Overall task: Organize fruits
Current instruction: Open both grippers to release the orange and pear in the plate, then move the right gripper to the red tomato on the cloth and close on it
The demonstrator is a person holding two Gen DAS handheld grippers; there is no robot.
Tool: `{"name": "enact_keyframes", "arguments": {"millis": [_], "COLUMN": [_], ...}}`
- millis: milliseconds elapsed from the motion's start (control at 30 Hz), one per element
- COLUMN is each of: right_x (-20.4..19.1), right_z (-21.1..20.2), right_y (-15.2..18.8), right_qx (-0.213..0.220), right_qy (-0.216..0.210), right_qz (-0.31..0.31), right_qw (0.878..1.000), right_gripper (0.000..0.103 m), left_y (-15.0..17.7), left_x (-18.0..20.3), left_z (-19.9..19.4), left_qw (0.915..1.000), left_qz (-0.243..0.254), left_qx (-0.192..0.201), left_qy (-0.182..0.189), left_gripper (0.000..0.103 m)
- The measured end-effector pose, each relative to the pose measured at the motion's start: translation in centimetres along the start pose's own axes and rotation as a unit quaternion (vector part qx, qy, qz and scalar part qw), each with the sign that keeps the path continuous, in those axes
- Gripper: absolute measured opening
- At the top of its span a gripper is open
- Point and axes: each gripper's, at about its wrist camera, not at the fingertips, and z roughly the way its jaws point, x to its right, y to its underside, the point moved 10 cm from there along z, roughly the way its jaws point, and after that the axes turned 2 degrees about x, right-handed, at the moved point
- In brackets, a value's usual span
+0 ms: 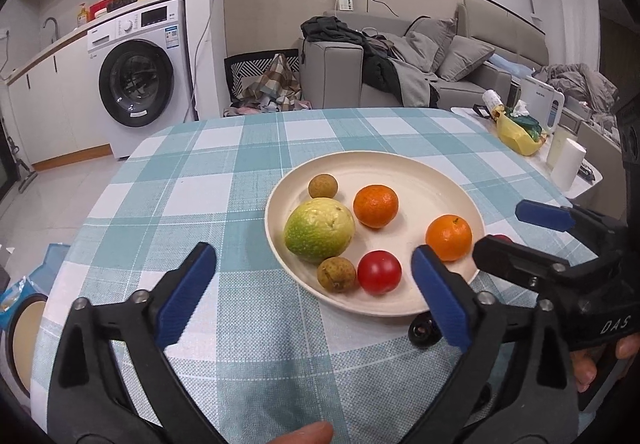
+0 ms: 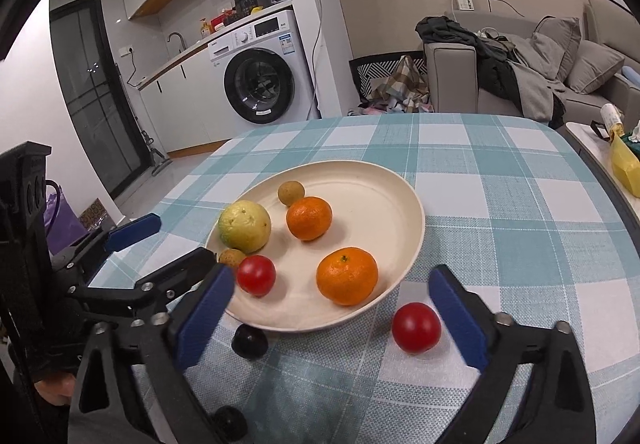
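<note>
1. Table (image 1: 240, 364) with a blue and white checked cloth fills the lower part of both views, and both tools hang over its near edge, tilted down toward it.
2. Cream plate (image 2: 384, 204) lies on the cloth, just in front of the two tools.
3. Left gripper (image 1: 316, 292) has its jaws spread wide, with nothing between the blue pads; its right pad stands over the near rim of the plate. A fingertip of the person shows at the bottom edge of the left wrist view.
4. Right gripper (image 2: 332, 314) is also wide open and holds nothing. Its left pad is over the near left rim of the plate, and its right pad is over the cloth. In the left wrist view fingers (image 1: 588, 368) of the person wrap its black handle.
5. On the plate are a green-yellow fruit (image 2: 245, 225), two mandarins (image 2: 309, 218) (image 2: 347, 275), a red tomato (image 2: 256, 275) and two small brown fruits (image 2: 291, 193) (image 2: 231, 257).
6. Second red tomato (image 2: 416, 327) lies on the cloth just outside the near rim of the plate, close to the right pad of the right gripper, not touching it.
7. Small black round thing (image 2: 250, 340) lies on the cloth beside the near rim.
</note>
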Motion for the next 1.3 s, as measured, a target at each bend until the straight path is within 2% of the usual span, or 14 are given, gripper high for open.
{"name": "enact_keyframes", "arguments": {"millis": [167,433,700,767,1100,1300], "right_x": [0.3,0.6,2.7,3.2,6.6,6.8], "right_z": [-1.2,-2.6,-2.2,-2.1,-0.5,0.2], "right_y": [0.2,1.2,1.4,1.4,2.5,3.1], "right_qx": [0.006,0.005,-0.004,-0.006,-0.058,-0.081], "right_qy": [0.005,0.008,0.020,0.036,0.089,0.093], "right_qz": [-0.003,-0.042,-0.002,-0.002,0.043,0.042], "right_qw": [1.000,0.999,1.000,0.999,0.993,0.991], "right_gripper": [0.103,0.103,0.103,0.103,0.103,0.103], "left_y": [0.1,0.7,0.9,1.0,1.2,1.3], "left_x": [-0.6,0.0,0.8,1.0,1.6,2.0], "left_z": [-1.4,-2.6,-2.5,-2.4,-2.0,-1.9], "left_qw": [0.9996,0.9994,0.9992,0.9991,0.9992,0.9991], "left_qz": [-0.019,-0.014,-0.004,-0.003,0.006,0.017], "left_qx": [0.010,0.011,0.005,0.002,-0.003,-0.004], "left_qy": [0.016,0.029,0.038,0.042,0.040,0.039], "left_gripper": [0.102,0.102,0.102,0.102,0.102,0.102]}}
